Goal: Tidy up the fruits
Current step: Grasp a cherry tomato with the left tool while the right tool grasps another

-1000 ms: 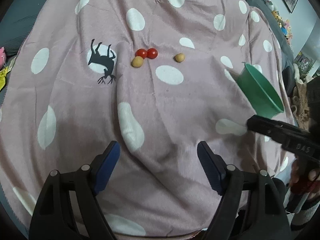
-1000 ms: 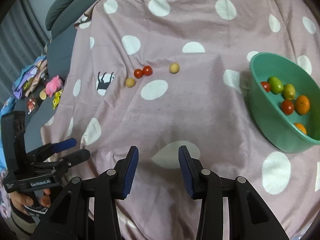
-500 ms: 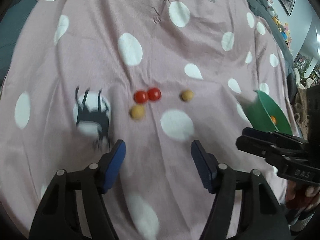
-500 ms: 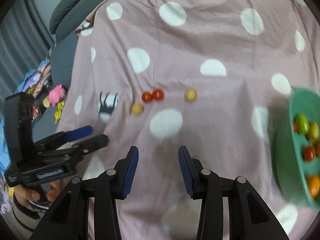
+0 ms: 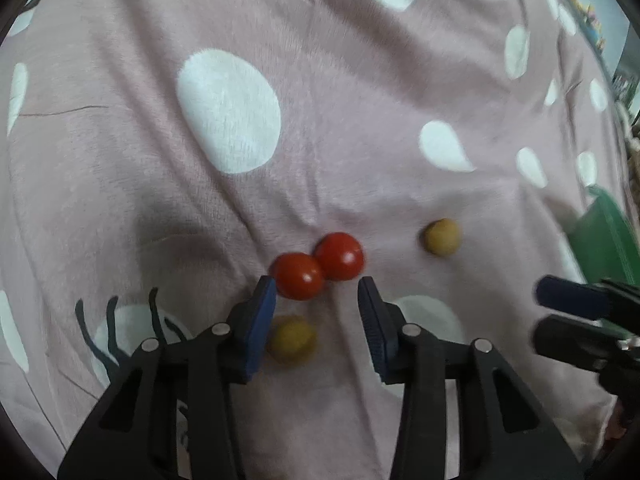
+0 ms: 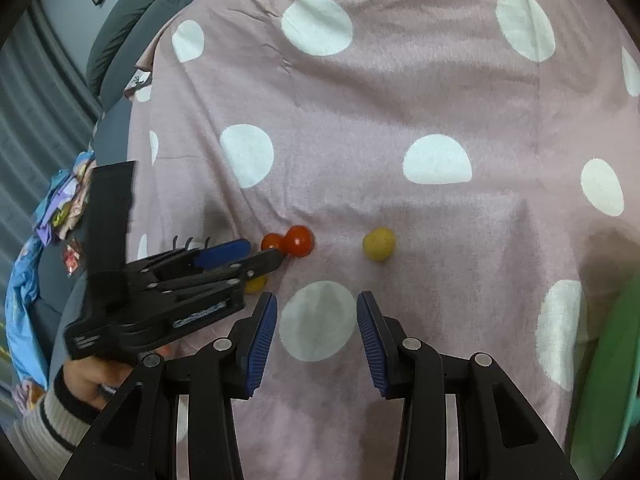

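Two red tomatoes (image 5: 298, 275) (image 5: 339, 255) touch each other on the pink spotted blanket (image 5: 360, 100). A yellow fruit (image 5: 291, 338) lies between the fingers of my open left gripper (image 5: 317, 294), whose tips reach the nearer tomato. Another yellow fruit (image 5: 441, 236) lies to the right. In the right wrist view my open, empty right gripper (image 6: 316, 308) hovers short of that yellow fruit (image 6: 379, 243); the left gripper (image 6: 256, 254) reaches the tomatoes (image 6: 298, 240) from the left.
A green bowl (image 6: 608, 360) stands at the right edge; it also shows in the left wrist view (image 5: 604, 240). Grey cushions (image 6: 132, 40) and colourful clutter (image 6: 60, 208) lie past the blanket's left edge.
Both grippers moved forward toward the fruits. The left gripper now straddles the near yellow fruit by the tomatoes. The bowl has slid to the frame edge.
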### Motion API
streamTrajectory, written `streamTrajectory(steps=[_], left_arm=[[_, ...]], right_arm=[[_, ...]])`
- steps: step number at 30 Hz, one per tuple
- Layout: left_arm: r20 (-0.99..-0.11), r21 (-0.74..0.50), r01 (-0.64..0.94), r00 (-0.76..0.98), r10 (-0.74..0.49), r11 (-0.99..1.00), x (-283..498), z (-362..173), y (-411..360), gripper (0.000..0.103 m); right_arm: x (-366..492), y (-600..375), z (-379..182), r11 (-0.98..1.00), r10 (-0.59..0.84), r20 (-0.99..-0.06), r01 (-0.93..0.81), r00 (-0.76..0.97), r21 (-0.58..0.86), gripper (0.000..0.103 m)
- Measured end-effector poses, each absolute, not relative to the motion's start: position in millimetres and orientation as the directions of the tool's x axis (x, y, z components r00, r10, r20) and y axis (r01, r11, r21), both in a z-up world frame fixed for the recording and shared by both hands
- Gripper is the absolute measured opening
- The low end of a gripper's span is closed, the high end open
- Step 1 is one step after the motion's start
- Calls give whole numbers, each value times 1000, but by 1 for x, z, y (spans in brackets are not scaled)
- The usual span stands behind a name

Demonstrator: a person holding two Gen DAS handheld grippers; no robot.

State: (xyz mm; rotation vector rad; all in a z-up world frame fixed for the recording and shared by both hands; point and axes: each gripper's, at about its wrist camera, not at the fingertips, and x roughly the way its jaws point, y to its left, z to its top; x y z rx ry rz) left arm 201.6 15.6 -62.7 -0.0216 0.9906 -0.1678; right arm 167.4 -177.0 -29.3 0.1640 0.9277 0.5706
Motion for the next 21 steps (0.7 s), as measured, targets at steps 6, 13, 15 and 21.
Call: streamTrajectory(steps=[6, 13, 15, 21], left_arm=[[-865, -55, 115, 490, -105, 992, 220, -72, 16, 33], [-882, -31, 114, 464, -81, 993, 236, -77, 13, 28], [-876, -33, 122, 474, -87, 992, 235, -75, 15, 27], [-817, -89, 111, 560, -136, 990, 215, -47, 38, 27]], right_arm=[[174, -181, -36, 836, 541, -708, -387, 454, 390, 42], [181, -174, -38, 836, 534, -721, -404, 441, 372, 42], [185, -167, -39, 839, 524, -732, -415, 437, 353, 42], [200, -144, -45, 836, 507, -757, -448, 413, 316, 42]])
